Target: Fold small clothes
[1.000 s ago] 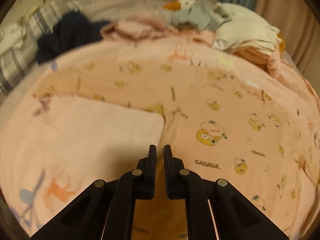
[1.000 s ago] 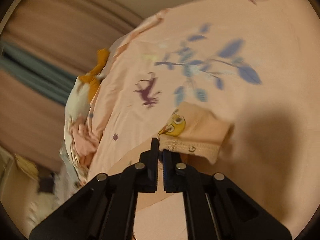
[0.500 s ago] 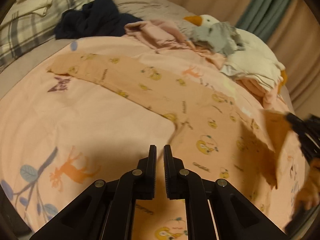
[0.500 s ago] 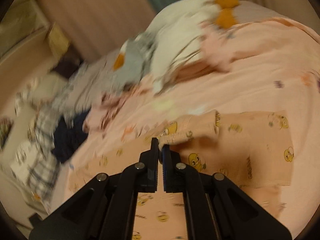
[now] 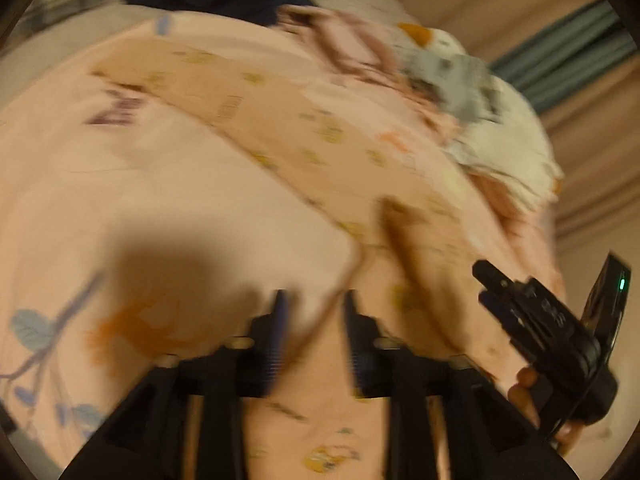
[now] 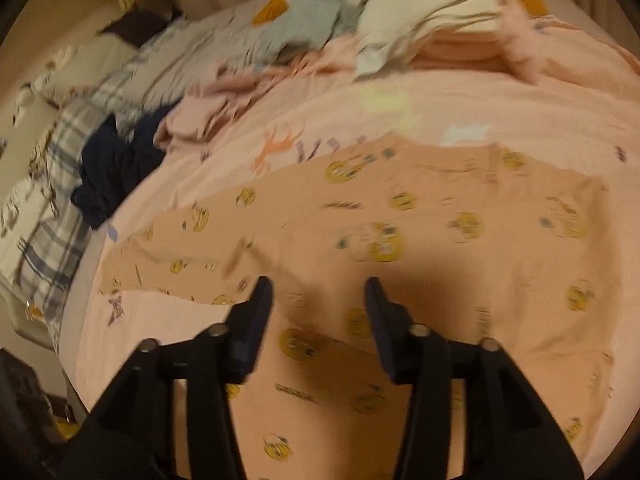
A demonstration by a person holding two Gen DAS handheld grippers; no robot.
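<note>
A small peach garment with yellow cartoon prints (image 6: 420,216) lies spread flat on the pink bedsheet (image 6: 520,100); it also shows in the left wrist view (image 5: 280,120), blurred. My right gripper (image 6: 318,292) is open and empty, just above the garment's near part. My left gripper (image 5: 316,304) is open and empty over the garment's lower edge. The right gripper also shows at the right of the left wrist view (image 5: 486,284), in a hand.
A pile of unfolded clothes lies at the back of the bed: a dark navy piece (image 6: 116,164), pink pieces (image 6: 208,108), a grey piece (image 6: 316,16) and white ones (image 6: 432,12). A plaid blanket (image 6: 52,184) lies at the left. Curtains (image 5: 560,52) hang behind.
Both grippers have opened. The right gripper let go of the garment's edge, which now lies flat. The left gripper let go too. Both views are blurred from motion.
</note>
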